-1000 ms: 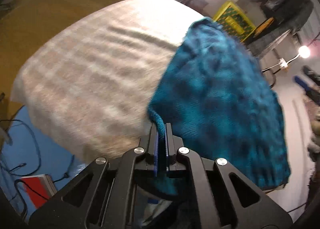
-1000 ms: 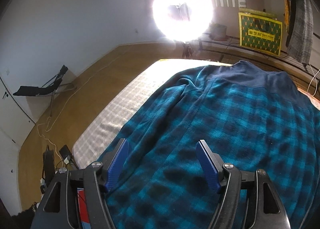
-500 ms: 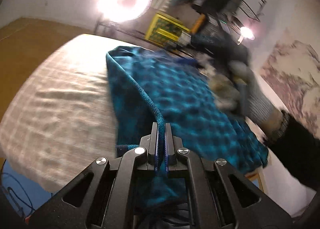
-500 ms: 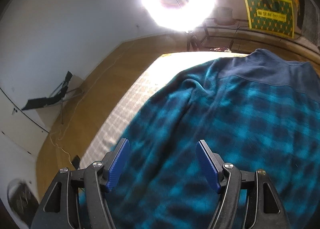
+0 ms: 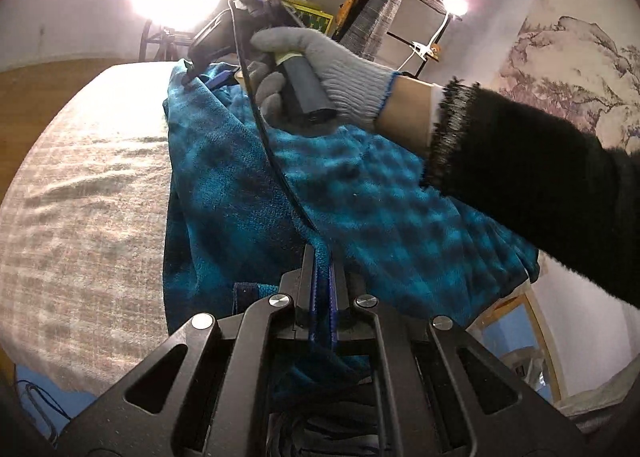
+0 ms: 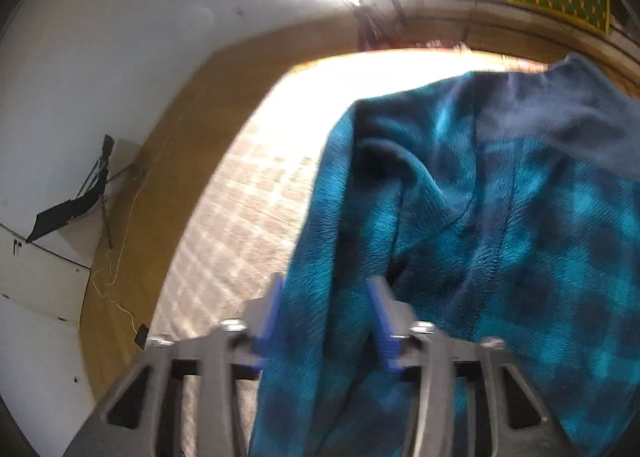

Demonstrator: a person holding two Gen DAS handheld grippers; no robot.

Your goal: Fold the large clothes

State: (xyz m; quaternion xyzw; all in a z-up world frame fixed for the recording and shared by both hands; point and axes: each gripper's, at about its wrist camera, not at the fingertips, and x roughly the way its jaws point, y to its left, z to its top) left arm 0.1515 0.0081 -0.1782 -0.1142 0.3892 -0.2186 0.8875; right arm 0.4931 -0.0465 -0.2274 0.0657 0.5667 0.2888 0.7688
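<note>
Lying on pale checked bedcover [image 5: 80, 193], teal plaid fleece garment [image 5: 360, 193] is seen from left wrist; hem edge is clamped between closed jaws of left gripper [image 5: 322, 293]. Gloved hand [image 5: 320, 69] is seen above garment, holding handle.

Right wrist view, blurred: fold of garment [image 6: 500, 237] is straddled by right gripper [image 6: 326, 313]; jaws parted, grip cannot be told.

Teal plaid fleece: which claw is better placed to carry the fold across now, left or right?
Left, probably. The left claw is already shut on an edge of the teal plaid fleece. The right claw straddles a bunched fold but its jaws stand apart, so it would need to close first.
</note>
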